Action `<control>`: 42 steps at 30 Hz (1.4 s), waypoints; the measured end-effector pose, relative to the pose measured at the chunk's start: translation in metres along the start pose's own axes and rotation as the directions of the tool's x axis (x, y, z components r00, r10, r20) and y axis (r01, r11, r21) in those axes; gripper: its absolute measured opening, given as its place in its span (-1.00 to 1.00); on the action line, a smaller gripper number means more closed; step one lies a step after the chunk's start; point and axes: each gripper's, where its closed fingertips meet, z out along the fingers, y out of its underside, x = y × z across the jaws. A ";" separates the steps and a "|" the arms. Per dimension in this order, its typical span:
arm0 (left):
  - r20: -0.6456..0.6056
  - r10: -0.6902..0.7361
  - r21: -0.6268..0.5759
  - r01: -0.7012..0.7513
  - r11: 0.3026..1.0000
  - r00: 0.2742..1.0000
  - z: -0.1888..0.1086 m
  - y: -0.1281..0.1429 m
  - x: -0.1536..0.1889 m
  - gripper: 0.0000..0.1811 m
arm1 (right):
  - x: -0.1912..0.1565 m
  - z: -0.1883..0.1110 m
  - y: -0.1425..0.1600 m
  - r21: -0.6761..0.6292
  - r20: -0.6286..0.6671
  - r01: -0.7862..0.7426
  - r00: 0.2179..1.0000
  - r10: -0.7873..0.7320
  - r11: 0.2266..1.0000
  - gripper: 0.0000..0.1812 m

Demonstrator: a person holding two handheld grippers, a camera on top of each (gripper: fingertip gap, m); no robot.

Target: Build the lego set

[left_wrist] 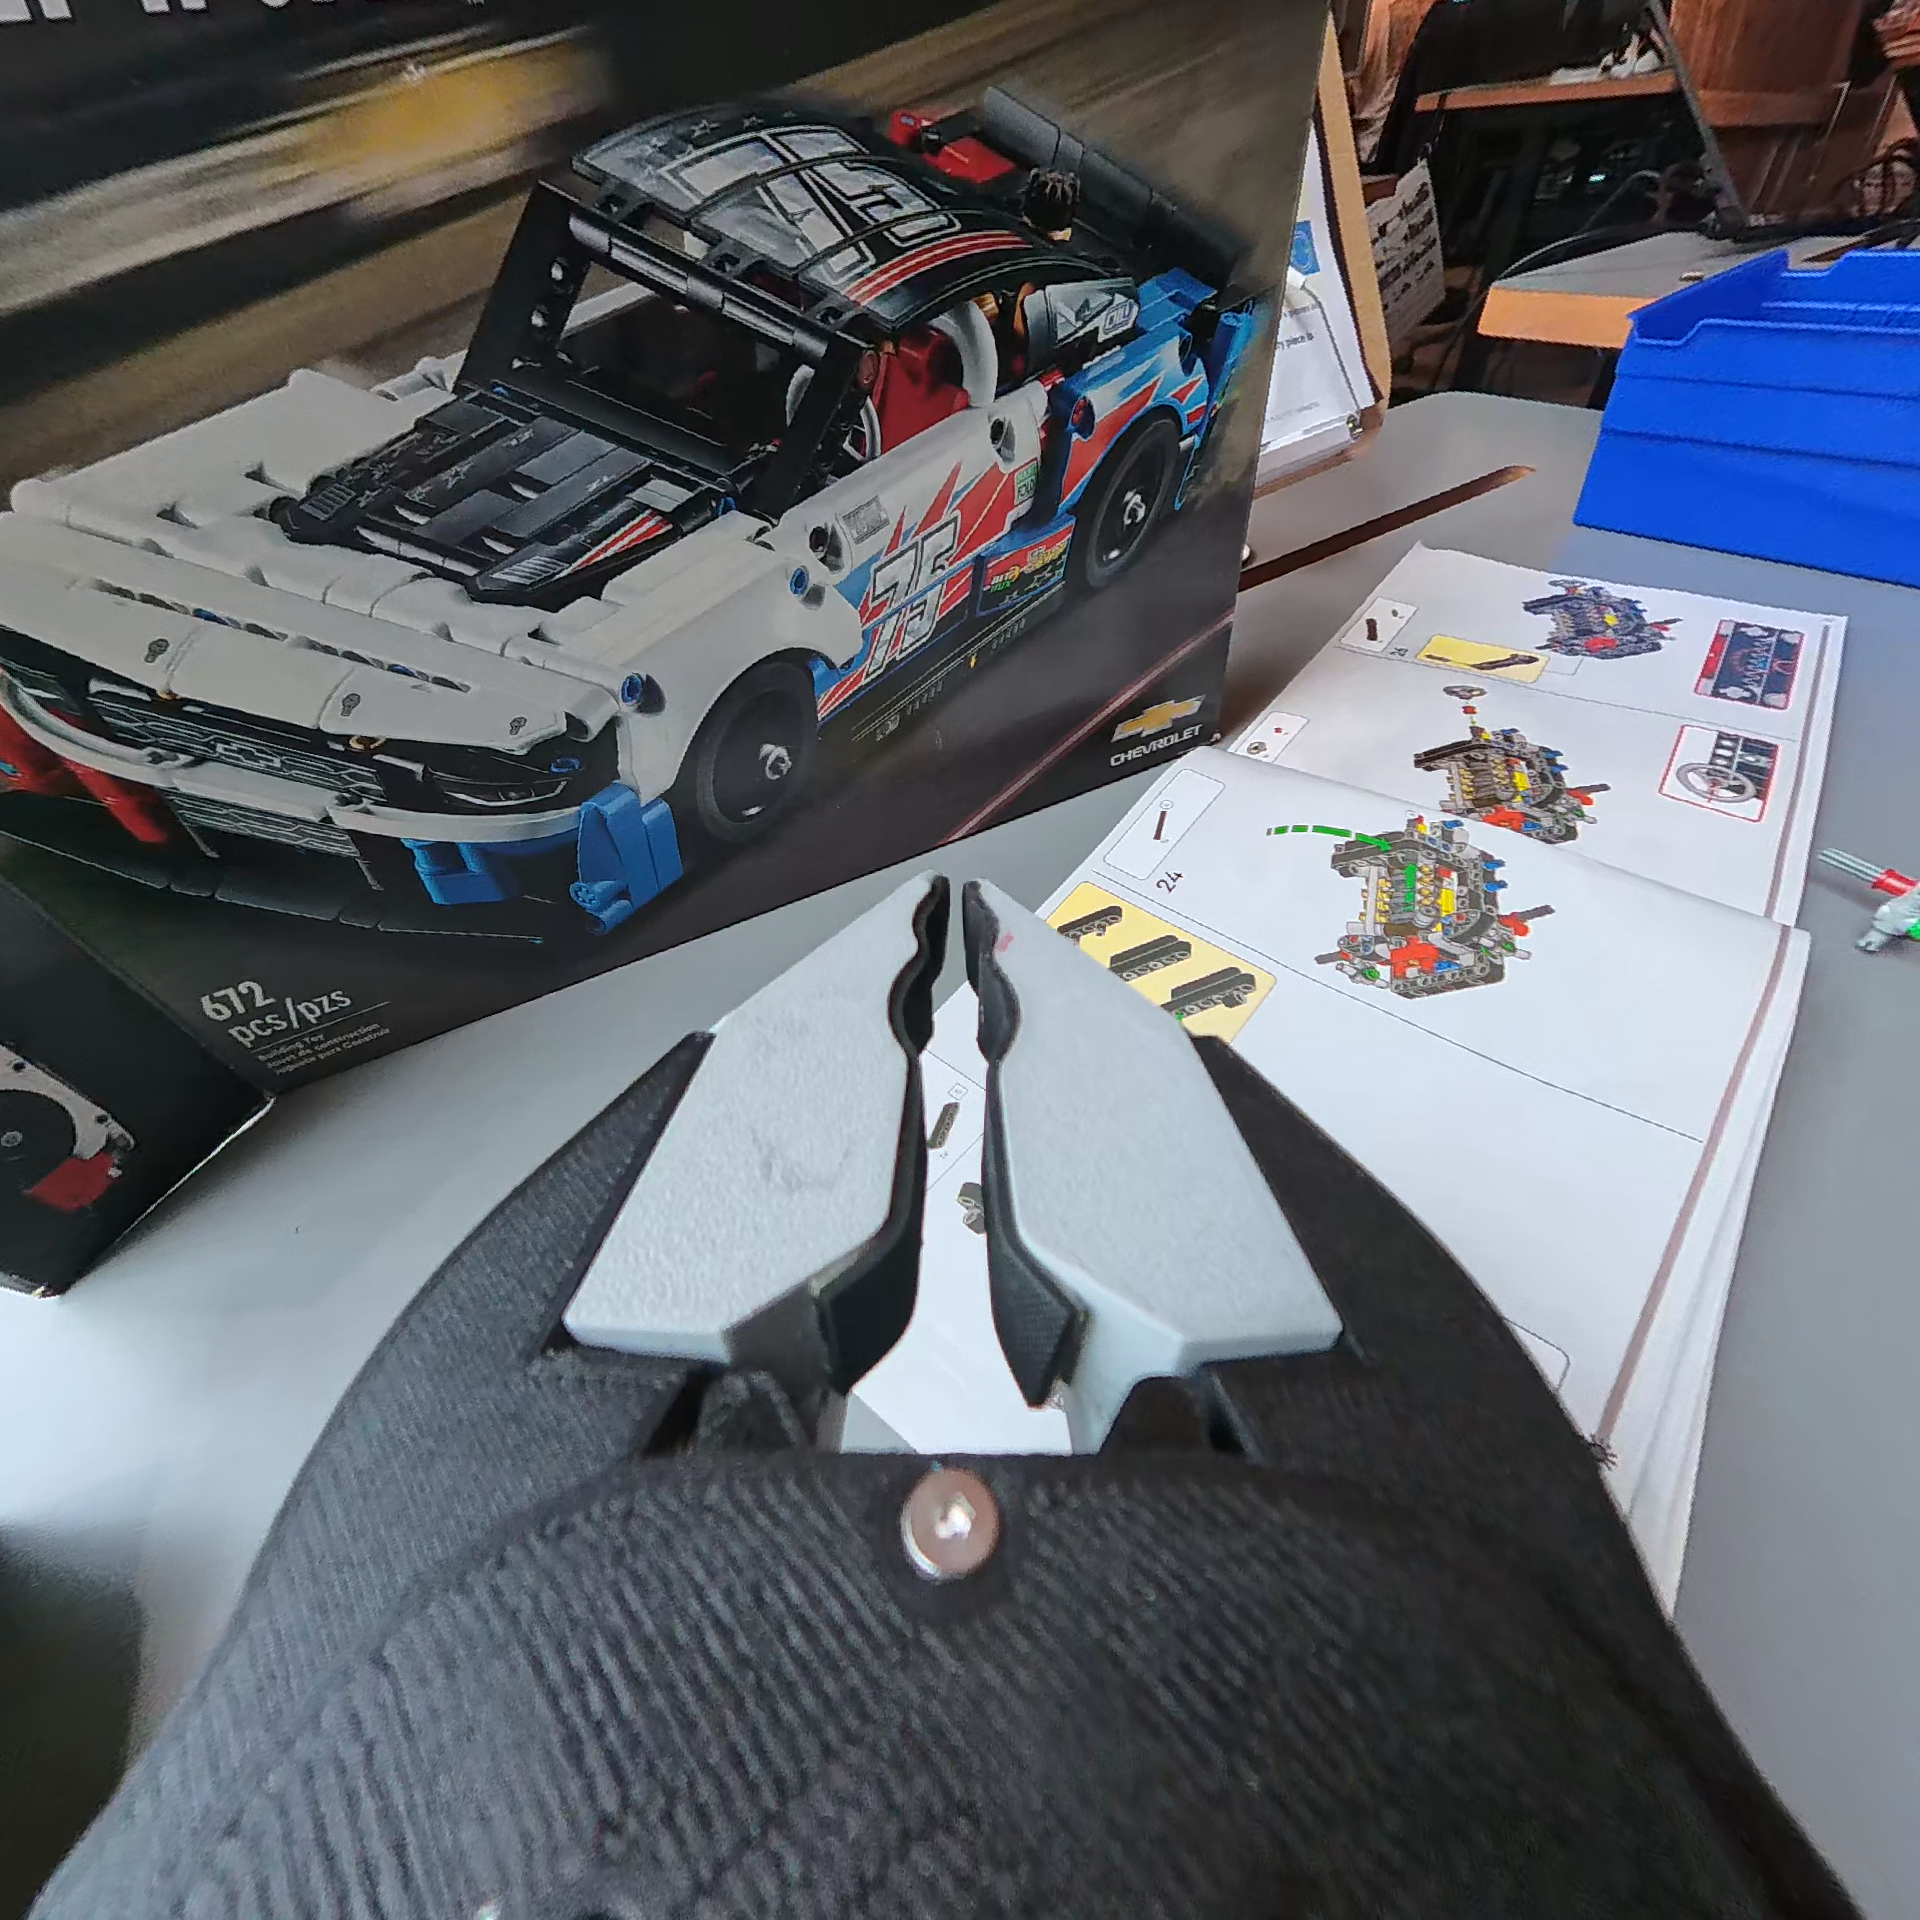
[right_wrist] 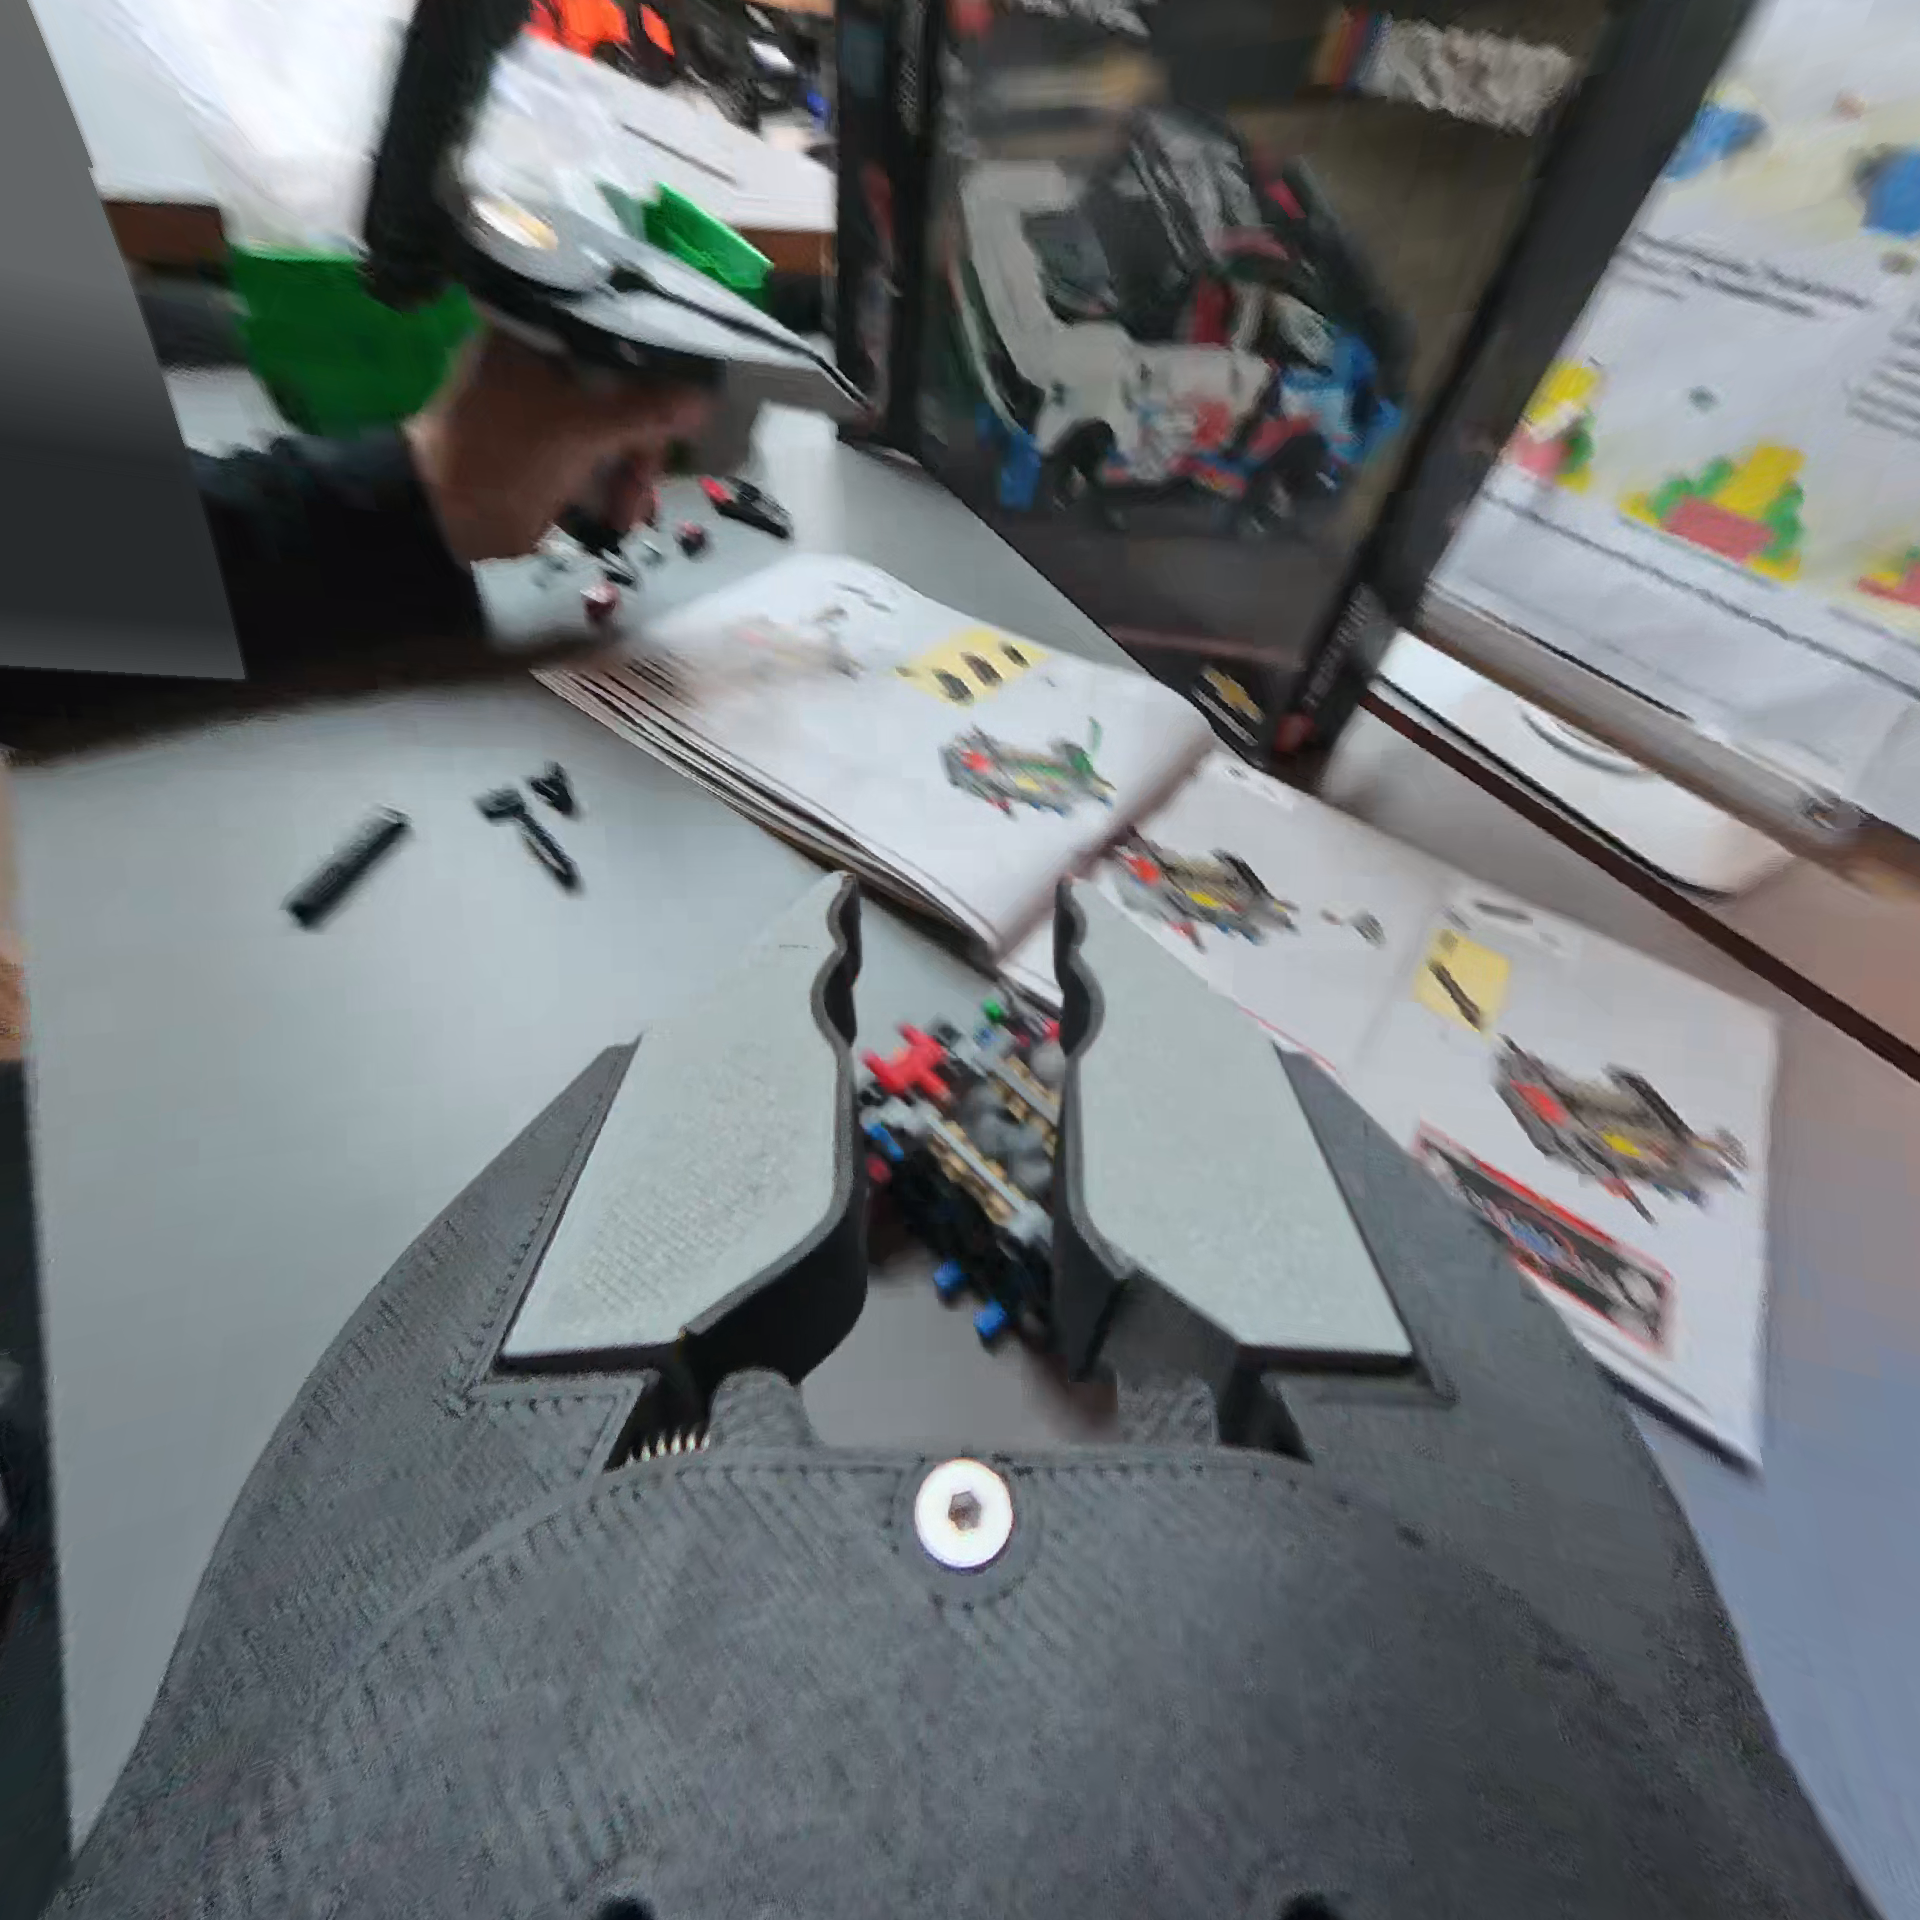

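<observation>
My left gripper (left_wrist: 956, 899) is shut and empty. It hovers over the left page of the open instruction booklet (left_wrist: 1455, 1039), in front of the set's box (left_wrist: 623, 468). My right gripper (right_wrist: 956, 904) is shut on a small multicoloured lego assembly (right_wrist: 966, 1132), held between its fingers above the table near the booklet (right_wrist: 935, 727). This view is motion-blurred. The left gripper (right_wrist: 847, 390) also shows at the far left of the right wrist view, held by a hand.
Loose black pieces (right_wrist: 343, 868) (right_wrist: 535, 821) lie on the grey table left of the booklet, and more small parts (right_wrist: 623, 561) lie near the hand. Stacked blue bins (left_wrist: 1766, 416) stand at the right. A small red, green and grey part (left_wrist: 1881, 904) lies beside the booklet. A clipboard with paper (right_wrist: 1714, 416) leans behind. The tips of one gripper are about 35 cm away from the tips of the other.
</observation>
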 end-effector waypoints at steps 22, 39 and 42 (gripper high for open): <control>0.039 -0.073 -0.053 0.075 0.996 0.997 0.001 0.014 -0.014 -1.00 | -0.163 0.147 0.043 -0.113 0.547 0.322 0.810 -0.212 0.940 -0.60; -0.010 -0.038 -0.051 0.037 0.998 0.999 -0.004 0.004 -0.004 -0.98 | -0.163 0.150 0.067 -0.236 0.557 0.372 0.809 -0.189 0.898 -0.72; -0.252 0.052 -0.035 -0.062 0.997 0.966 -0.014 -0.008 0.037 -0.93 | -0.165 0.148 0.068 -0.226 0.569 0.399 0.795 -0.212 0.889 -0.95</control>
